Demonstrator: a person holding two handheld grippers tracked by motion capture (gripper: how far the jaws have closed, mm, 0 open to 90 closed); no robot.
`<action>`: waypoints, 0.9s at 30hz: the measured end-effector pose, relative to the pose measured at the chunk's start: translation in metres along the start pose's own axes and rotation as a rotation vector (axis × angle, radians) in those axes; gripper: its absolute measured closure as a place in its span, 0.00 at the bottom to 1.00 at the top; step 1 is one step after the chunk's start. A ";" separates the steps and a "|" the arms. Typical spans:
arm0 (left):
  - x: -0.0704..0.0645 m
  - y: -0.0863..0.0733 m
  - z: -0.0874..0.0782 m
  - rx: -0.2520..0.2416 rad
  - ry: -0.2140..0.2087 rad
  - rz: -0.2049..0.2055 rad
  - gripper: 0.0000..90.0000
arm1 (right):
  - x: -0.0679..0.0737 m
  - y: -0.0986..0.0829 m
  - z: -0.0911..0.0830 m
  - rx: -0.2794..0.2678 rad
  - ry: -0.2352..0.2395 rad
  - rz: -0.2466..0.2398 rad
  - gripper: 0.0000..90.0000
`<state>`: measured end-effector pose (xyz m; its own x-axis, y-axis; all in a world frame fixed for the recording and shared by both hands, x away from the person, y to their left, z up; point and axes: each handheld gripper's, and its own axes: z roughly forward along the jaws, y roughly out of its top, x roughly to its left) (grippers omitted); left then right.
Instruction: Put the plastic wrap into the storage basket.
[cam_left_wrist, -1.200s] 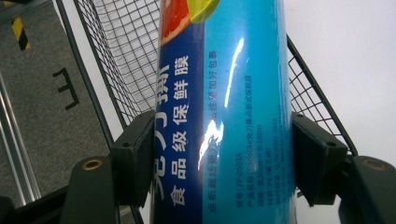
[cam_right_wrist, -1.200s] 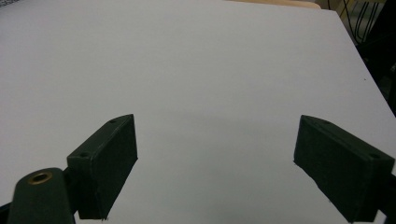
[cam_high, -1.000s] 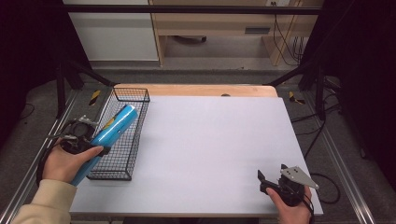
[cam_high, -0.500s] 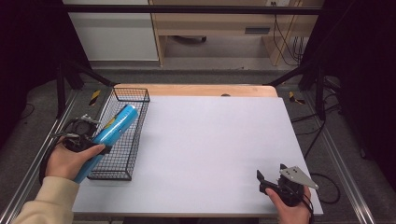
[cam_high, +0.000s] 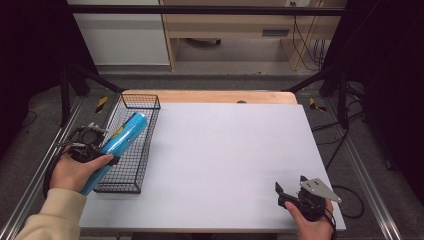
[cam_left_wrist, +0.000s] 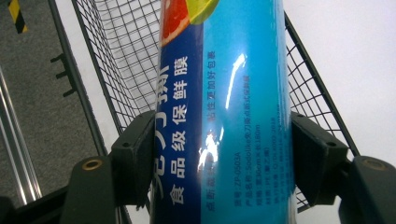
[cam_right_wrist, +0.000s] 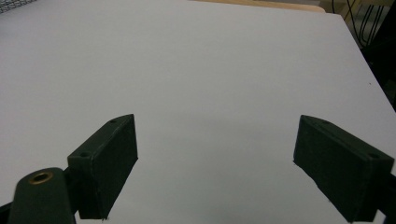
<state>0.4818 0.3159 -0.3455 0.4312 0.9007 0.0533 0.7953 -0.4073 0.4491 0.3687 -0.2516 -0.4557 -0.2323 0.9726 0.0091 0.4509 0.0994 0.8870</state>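
A long blue tube of cling film (cam_high: 123, 136) with printed text lies slanted over the black wire basket (cam_high: 141, 96) at the table's left edge. My left gripper (cam_high: 94, 153) is shut on the tube's near part, with one jaw on each side of it. In the left gripper view the tube (cam_left_wrist: 233, 102) runs up between the pads (cam_left_wrist: 137, 154) with the basket's mesh (cam_left_wrist: 116, 60) behind it. I cannot tell whether the tube rests on the basket. My right gripper (cam_high: 290, 183) stands open near the front right corner, and nothing is between its jaws (cam_right_wrist: 215, 154).
A white board (cam_high: 225, 150) covers the wooden table, whose bare strip (cam_high: 210, 96) shows at the back. Metal rails (cam_high: 30, 185) run along both sides over a dark floor. A cabinet (cam_high: 120, 35) and a shelf with cables stand beyond the table.
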 end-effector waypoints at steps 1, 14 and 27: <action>0.000 0.000 0.001 0.002 0.003 0.000 0.36 | 0.000 0.000 0.000 0.000 0.000 -0.001 0.15; 0.000 0.005 0.008 0.036 -0.004 -0.007 0.36 | 0.000 0.000 0.000 0.001 0.001 -0.001 0.15; 0.001 0.008 0.010 0.055 0.010 -0.010 0.36 | 0.001 0.000 0.000 0.005 0.002 -0.001 0.15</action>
<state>0.4931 0.3123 -0.3506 0.4189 0.9062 0.0577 0.8218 -0.4054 0.4004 0.3687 -0.2510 -0.4558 -0.2348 0.9720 0.0092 0.4547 0.1015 0.8848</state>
